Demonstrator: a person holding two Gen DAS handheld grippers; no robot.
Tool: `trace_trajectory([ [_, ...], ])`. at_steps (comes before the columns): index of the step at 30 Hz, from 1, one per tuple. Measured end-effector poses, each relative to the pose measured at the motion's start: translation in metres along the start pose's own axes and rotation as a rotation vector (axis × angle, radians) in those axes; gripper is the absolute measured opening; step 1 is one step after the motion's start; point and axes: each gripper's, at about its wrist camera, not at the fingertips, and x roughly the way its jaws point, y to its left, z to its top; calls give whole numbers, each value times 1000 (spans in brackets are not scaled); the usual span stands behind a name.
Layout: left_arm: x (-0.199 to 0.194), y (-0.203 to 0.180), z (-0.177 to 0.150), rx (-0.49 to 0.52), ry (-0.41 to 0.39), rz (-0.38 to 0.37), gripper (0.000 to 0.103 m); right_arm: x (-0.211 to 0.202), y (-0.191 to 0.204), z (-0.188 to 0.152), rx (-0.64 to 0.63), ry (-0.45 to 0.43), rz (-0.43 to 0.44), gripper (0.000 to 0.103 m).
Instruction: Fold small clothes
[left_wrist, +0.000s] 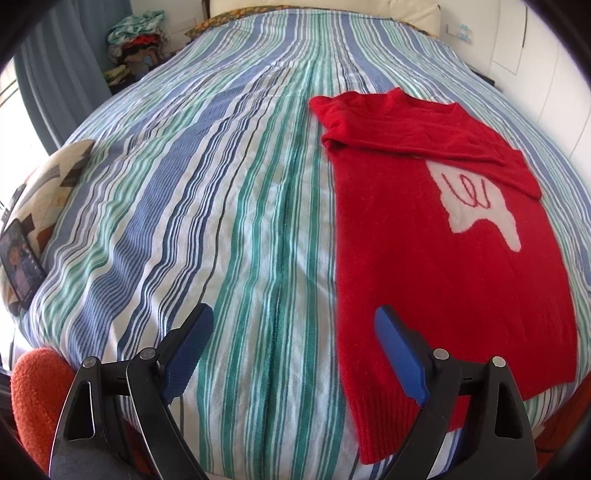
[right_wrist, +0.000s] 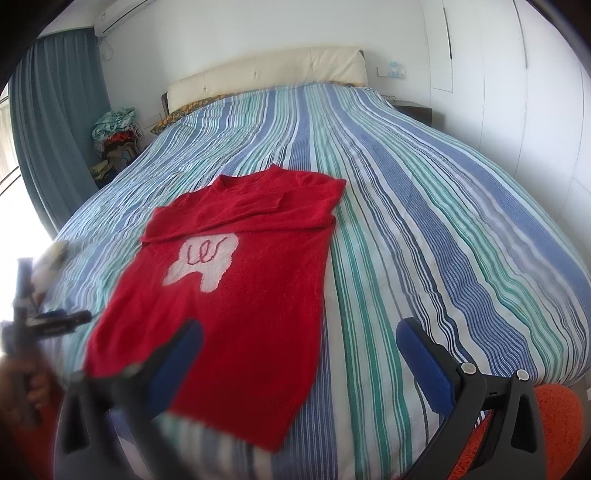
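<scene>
A small red knit sweater (left_wrist: 436, 229) with a white patch on its chest lies flat on the striped bed cover, both sleeves folded across the upper chest. It also shows in the right wrist view (right_wrist: 236, 280). My left gripper (left_wrist: 295, 354) is open and empty, above the bed's near edge, its right finger over the sweater's hem. My right gripper (right_wrist: 299, 362) is open and empty, its left finger over the sweater's lower part. The left gripper also shows at the left edge of the right wrist view (right_wrist: 48, 321), blurred.
The striped bed cover (left_wrist: 229, 206) spans the bed. A patterned cushion with a phone (left_wrist: 22, 258) lies at the left edge. A pile of clothes (left_wrist: 136, 40) sits by the blue curtain. A cream headboard (right_wrist: 266, 74) and nightstand (right_wrist: 413, 110) stand far back.
</scene>
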Motion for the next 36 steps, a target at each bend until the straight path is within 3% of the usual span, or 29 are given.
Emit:
trace_trajectory([
  [7,2,-1,-1,5,3,14,90,7,5,-3,-14,25,11,102],
  [14,3,1,-4,-17,4,-48,90,7,6,-4,-13,32,12,103],
  [25,6,3,-3,-27,3,-65,90,10,15,-7,-45,47,18,103],
  [28,9,10,11,-30,-25,-61,90,12,14,-7,-42,53,20,102],
  [30,12,22,27,-54,-72,-50,96,13,13,-7,-31,59,21,102],
  [36,48,79,83,-232,-172,25,98,18,5,-8,6,73,24,102],
])
